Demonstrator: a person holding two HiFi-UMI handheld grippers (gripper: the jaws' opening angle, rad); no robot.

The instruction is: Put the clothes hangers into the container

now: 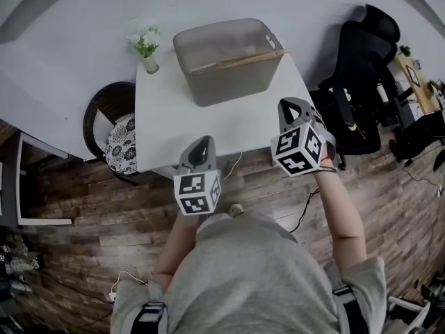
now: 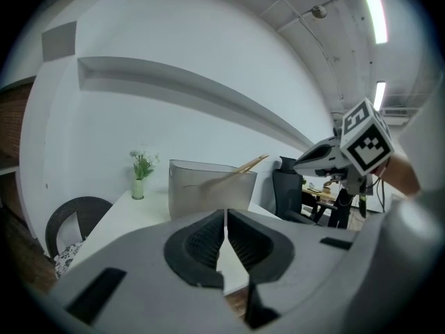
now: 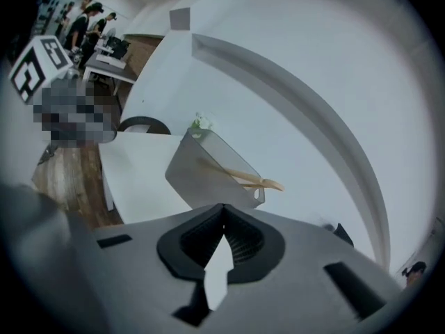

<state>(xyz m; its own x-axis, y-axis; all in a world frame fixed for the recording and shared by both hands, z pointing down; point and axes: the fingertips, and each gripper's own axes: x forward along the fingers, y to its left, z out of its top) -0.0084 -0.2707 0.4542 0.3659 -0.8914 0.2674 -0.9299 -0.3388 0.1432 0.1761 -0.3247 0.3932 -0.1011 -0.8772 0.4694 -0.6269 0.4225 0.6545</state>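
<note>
Wood shows at the rim of a smoky, see-through container (image 1: 226, 58): one hanger (image 1: 240, 59) lies slanted inside it, one end poking past the right-hand edge. The container stands at the far side of a small white counter (image 1: 208, 127), near a little vase (image 1: 147, 51) of white flowers at the far left corner. No loose hanger shows on the counter or on the wooden floor around it.

Seen from above, a person in a grey top holds both tools near the counter's front edge, well apart from the container. The left tool (image 1: 202, 145) is clenched, pads together with nothing between them. The right tool (image 1: 290, 108), a little further forward, is clenched too — and just as empty.

Judged from this, the task looks finished or nearly so: the one visible hanger is already in. Whether more lie beneath it, the murky walls do not let me tell. Any left to move are out of view.
</note>
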